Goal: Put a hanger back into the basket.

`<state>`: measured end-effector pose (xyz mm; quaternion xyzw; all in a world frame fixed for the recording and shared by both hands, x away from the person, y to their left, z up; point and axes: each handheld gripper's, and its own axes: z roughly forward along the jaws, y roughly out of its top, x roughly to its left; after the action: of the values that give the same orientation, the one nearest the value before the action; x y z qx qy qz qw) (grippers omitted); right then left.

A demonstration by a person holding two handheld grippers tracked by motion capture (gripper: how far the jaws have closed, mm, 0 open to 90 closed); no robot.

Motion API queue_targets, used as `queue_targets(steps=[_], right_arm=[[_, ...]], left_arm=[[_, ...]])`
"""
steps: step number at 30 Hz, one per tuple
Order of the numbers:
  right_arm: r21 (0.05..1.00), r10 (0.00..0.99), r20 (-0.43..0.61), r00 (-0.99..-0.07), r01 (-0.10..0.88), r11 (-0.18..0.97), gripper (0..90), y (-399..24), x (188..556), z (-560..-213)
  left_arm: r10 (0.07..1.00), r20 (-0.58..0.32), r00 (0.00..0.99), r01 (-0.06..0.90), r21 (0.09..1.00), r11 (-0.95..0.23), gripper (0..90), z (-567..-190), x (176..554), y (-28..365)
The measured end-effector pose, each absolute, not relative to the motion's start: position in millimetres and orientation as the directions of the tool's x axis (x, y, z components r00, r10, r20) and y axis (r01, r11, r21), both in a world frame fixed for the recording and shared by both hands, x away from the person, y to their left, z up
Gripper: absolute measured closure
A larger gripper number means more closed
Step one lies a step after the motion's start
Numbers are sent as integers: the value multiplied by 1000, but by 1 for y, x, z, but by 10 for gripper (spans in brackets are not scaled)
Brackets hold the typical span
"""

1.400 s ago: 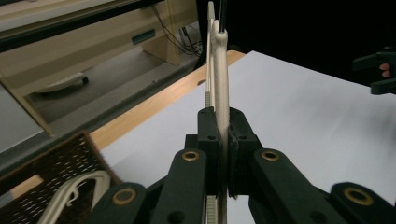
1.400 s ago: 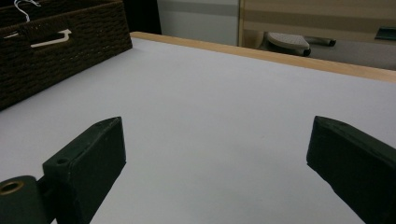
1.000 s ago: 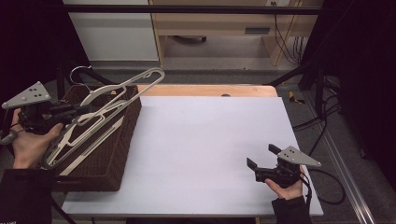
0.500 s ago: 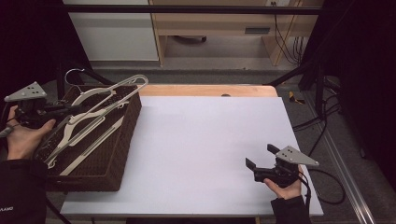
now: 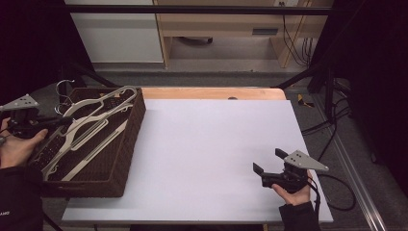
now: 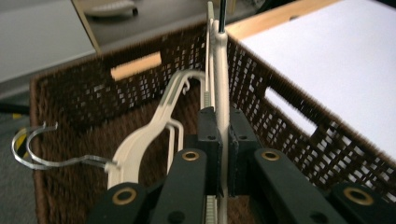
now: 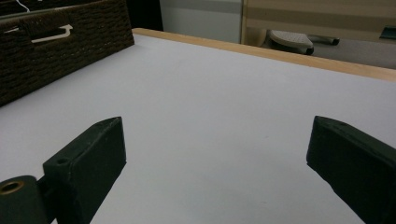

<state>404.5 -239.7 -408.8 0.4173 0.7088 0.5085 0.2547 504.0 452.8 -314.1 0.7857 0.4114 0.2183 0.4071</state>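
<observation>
- Tabletop (image 5: pixel 211 154): white surface with a wooden strip along its far edge. Bare across the middle; things sit at its two ends.
- Wicker basket (image 5: pixel 126 159): dark brown, rectangular, at the left end of the tabletop. A handle slot is cut into each of its walls seen in the left gripper view.
- Cream hangers (image 5: pixel 82 144): several lie stacked in the basket, long arms running diagonally. Wire hooks (image 5: pixel 65 89) poke out over the far left corner of the basket.
- Held hanger (image 6: pixel 220 93): cream plastic, seen edge-on in the left gripper view, standing up between the jaws and reaching out over the basket's far corner. In the high view it slants from the left hand up towards the far right corner of the basket, above the stacked ones.
- Left tool (image 5: pixel 48 122): at the left edge of the basket, in the person's left hand (image 5: pixel 17 147). Jaws clamped tight on the held hanger, pads pressing both its faces.
- Right tool (image 5: pixel 264 162): near the front right corner of the tabletop, in the right hand (image 5: pixel 296 192). Jaws spread wide, nothing between them, pointing across the white surface towards the basket; well apart from the hangers.
</observation>
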Motion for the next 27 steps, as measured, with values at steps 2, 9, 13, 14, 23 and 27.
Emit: queue_targets(steps=[2,9,13,14,23,27], right_arm=[[934,850,64,-523,332,134,52,-239,405,-409],[934,849,63,-525,331,136,52,-239,404,-409],[933,850,63,-523,333,135,52,-239,404,-409],[933,850,63,-523,333,135,52,-239,404,-409],[933,848,66,-525,333,133,52,-239,404,-408],[935,847,63,-528,328,134,52,-240,404,-408]], left_arm=[[825,1,565,489,805,-337,862,-322,505,452],[829,-28,558,532,779,-331,860,-345,507,444],[837,-54,545,564,762,-318,855,-355,508,438],[837,-54,545,564,762,-318,854,-355,508,438],[861,-117,496,603,760,-244,836,-373,507,449],[894,-85,439,621,748,-234,825,-372,509,447]])
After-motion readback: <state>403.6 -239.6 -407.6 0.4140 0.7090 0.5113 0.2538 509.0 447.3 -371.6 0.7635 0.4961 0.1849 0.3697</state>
